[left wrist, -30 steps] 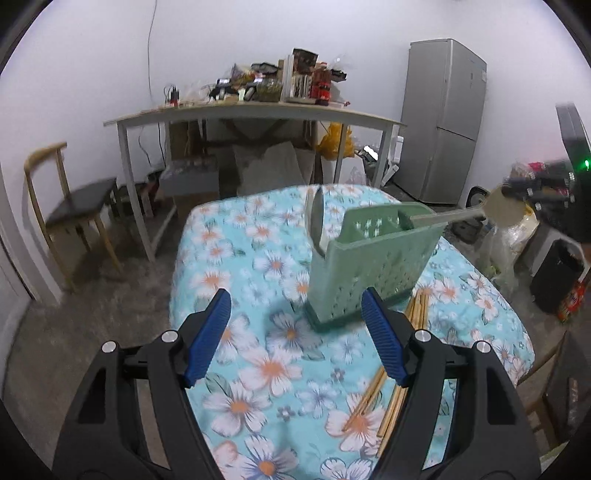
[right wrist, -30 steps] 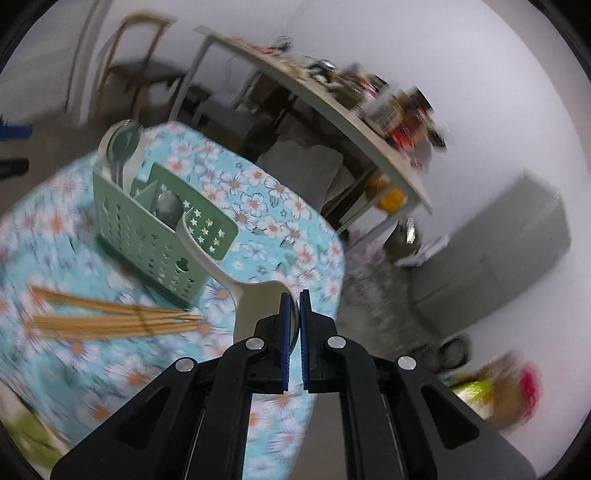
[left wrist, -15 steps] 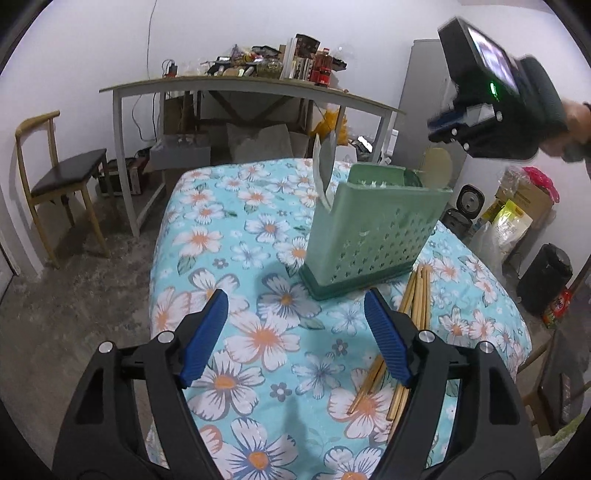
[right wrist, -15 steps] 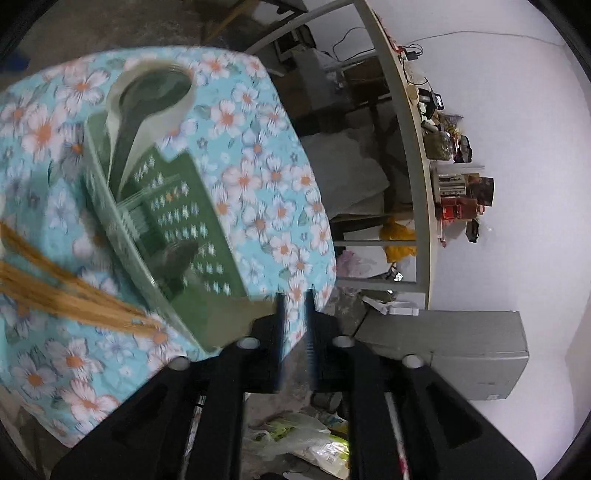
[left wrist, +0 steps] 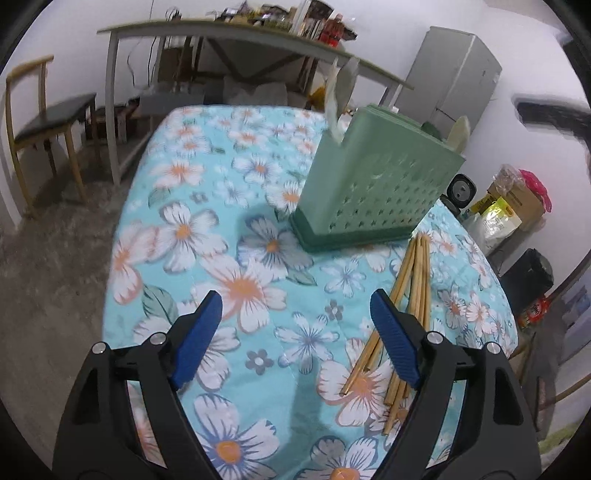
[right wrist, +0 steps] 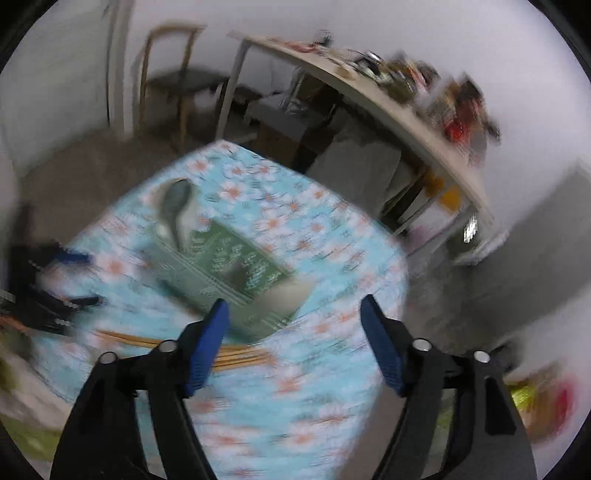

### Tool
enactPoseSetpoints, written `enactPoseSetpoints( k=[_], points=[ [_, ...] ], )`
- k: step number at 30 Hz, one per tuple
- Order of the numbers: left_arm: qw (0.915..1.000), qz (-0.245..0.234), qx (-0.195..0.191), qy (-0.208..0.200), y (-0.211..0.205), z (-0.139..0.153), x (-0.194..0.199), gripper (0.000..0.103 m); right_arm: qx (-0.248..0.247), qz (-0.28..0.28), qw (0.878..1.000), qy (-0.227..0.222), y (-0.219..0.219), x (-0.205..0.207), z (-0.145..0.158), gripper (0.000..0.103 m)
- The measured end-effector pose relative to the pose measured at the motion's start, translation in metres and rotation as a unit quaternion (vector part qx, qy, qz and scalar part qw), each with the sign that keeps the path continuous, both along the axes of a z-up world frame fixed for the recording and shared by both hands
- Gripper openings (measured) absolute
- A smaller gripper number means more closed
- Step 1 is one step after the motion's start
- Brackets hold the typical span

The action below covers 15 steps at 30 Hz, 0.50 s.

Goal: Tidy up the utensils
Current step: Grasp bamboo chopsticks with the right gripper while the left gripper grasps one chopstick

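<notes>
A green perforated utensil holder (left wrist: 376,184) stands on the flowered tablecloth (left wrist: 236,229). One pale spoon (left wrist: 334,99) sticks out at its left end and another (left wrist: 460,133) at its right. A bundle of wooden chopsticks (left wrist: 410,295) lies in front of it. My left gripper (left wrist: 295,302) hovers low over the cloth, its jaws opening and empty, with the chopsticks beside its right finger. The right wrist view is blurred: my right gripper (right wrist: 295,306) hangs above the holder (right wrist: 229,266) and chopsticks (right wrist: 236,354), jaws opening with nothing between them.
Behind the table stand a long cluttered desk (left wrist: 229,33), a wooden chair (left wrist: 44,122) at the left and a grey fridge (left wrist: 454,74) at the right. Bags (left wrist: 506,214) and a black bin (left wrist: 528,277) sit on the floor past the right edge.
My right gripper let go of the pale spoon, now standing in the holder, opened wide and drew back. My left gripper sank toward the cloth and opened a little more.
</notes>
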<state>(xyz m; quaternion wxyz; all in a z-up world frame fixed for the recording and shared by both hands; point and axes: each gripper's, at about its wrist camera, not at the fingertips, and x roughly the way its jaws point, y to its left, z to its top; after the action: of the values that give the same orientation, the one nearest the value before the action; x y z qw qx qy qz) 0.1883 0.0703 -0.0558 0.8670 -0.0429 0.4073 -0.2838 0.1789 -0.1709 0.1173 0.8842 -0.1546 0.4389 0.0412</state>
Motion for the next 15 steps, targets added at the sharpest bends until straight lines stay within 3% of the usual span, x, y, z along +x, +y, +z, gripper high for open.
enactPoseSetpoints(
  k=[2,4,6,8,11,13,15],
  points=[
    [0.9998,0.002,0.004,0.018,-0.004,-0.008,0.004,0.082,0.068,-0.030,0.997,0.015,-0.009,-0.023,-0.031,0.078],
    [0.9993,-0.001,0.009,0.036,-0.008,-0.018,0.007,0.084,0.126,-0.067,0.989,0.041,-0.015,-0.047,-0.081,0.078],
    [0.9982,0.000,0.012,0.058,-0.012,-0.027,0.010,0.085,0.179,-0.105,0.976,0.063,-0.019,-0.061,-0.125,0.078],
    [0.9983,0.003,0.022,0.054,-0.015,-0.032,0.008,0.087,0.221,-0.141,0.961,0.084,-0.023,-0.069,-0.161,0.078],
    [0.9988,0.002,0.023,0.044,-0.018,-0.033,0.004,0.093,0.246,-0.180,0.949,0.083,-0.023,-0.075,-0.201,0.078],
    [0.9987,0.008,0.016,0.048,-0.018,-0.035,0.004,0.094,0.246,-0.188,0.948,0.076,-0.018,-0.074,-0.216,0.080],
    [0.9987,0.009,0.016,0.049,-0.018,-0.035,0.004,0.095,0.245,-0.181,0.951,0.047,-0.012,-0.075,-0.221,0.097]
  ],
)
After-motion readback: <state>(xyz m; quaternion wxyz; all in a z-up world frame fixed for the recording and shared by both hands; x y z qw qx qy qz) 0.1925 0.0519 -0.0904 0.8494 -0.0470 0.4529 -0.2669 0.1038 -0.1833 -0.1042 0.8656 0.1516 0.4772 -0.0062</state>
